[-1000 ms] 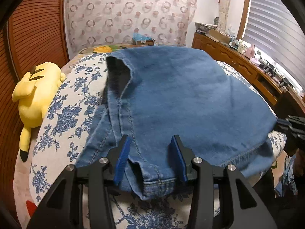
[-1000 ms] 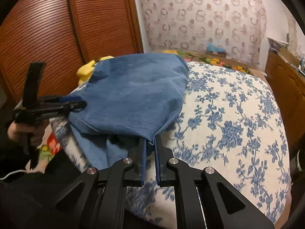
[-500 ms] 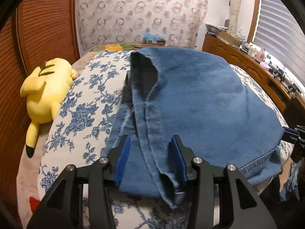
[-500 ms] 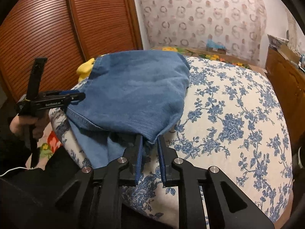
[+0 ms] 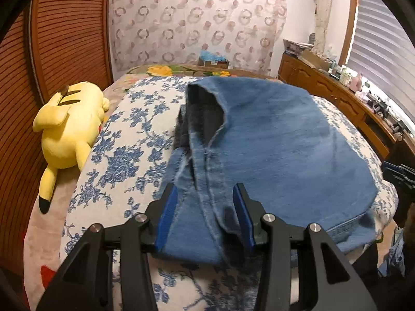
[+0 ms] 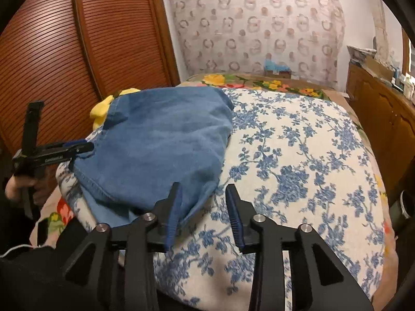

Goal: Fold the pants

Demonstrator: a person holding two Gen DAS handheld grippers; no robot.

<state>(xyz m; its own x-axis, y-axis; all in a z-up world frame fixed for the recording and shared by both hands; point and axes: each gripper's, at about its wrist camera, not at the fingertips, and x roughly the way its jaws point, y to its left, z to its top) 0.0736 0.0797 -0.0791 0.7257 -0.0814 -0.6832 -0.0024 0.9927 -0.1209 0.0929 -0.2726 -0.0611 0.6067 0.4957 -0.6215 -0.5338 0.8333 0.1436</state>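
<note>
A: right claw (image 6: 203,212) has just been opening, and the jeans (image 6: 160,155) corner has slipped free onto the bed (image 6: 298,168).

B: left claw (image 5: 205,215) also gapes, denim between untouched. Fold's laid.

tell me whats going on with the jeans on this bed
A person is folding blue jeans on a floral bedspread, with a two-finger tool in each hand. The right tool has just been opening and has let go of the denim corner, which lies loose by its left pad. The left tool sits open over the near hem without pinching it. A yellow plush toy lies beside the jeans.
</note>
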